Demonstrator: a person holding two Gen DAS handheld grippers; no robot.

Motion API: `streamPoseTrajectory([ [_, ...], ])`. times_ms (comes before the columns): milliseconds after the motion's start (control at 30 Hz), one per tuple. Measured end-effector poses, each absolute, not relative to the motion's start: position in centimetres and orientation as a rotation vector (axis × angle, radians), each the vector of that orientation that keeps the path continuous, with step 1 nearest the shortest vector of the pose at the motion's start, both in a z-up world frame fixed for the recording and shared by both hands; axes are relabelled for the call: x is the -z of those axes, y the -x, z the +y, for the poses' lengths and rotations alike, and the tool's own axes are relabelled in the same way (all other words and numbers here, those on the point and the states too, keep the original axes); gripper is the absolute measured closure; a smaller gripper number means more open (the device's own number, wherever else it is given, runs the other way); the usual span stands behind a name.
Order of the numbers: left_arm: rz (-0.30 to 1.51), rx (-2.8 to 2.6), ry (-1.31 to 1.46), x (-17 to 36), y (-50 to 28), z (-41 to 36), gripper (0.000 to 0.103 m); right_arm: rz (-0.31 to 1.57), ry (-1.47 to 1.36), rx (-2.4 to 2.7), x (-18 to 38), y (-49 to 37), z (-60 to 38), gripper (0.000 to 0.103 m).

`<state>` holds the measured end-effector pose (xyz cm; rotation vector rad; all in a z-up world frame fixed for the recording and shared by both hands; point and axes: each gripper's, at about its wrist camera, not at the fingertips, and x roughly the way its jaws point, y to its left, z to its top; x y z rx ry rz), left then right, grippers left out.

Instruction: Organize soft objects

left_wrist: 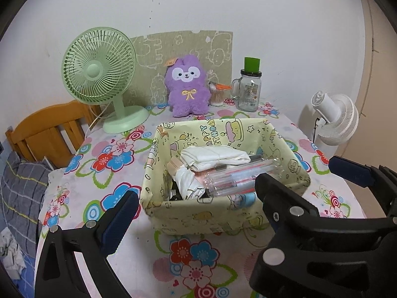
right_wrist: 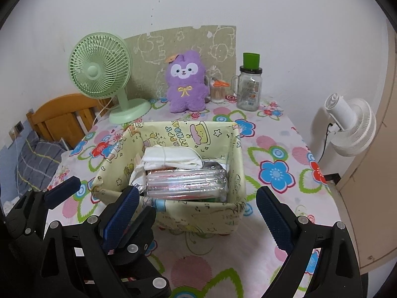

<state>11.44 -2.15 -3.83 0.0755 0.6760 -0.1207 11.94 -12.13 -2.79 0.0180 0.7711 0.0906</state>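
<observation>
A purple plush toy [left_wrist: 187, 88] sits upright at the back of the floral table, against a cardboard panel; it also shows in the right wrist view [right_wrist: 186, 87]. A yellow cartoon-print fabric bin [left_wrist: 223, 208] stands mid-table, holding a folded white cloth [left_wrist: 213, 157] and a clear plastic packet [left_wrist: 238, 178]. The bin [right_wrist: 198, 213] shows in the right wrist view with the cloth [right_wrist: 171, 157]. My left gripper [left_wrist: 196, 198] is open and empty in front of the bin. My right gripper [right_wrist: 196, 208] is open and empty, its fingers either side of the bin's near wall.
A green desk fan [left_wrist: 99, 74] stands back left. A glass jar with green lid [left_wrist: 249, 87] and a cotton-swab cup [left_wrist: 217, 95] stand back right. A white fan [left_wrist: 332, 119] is off the table's right edge. A wooden chair back [left_wrist: 49, 129] and checked bedding [left_wrist: 17, 188] lie left.
</observation>
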Motion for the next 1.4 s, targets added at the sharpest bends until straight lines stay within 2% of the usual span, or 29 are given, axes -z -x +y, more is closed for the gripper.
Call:
streamPoseTrajectory([
  [1400,0.539,0.073,-0.039,0.0,-1.6,0.4,0.0,0.6,-0.038,0.028,-1.5,-1.5,-14.8,0.006],
])
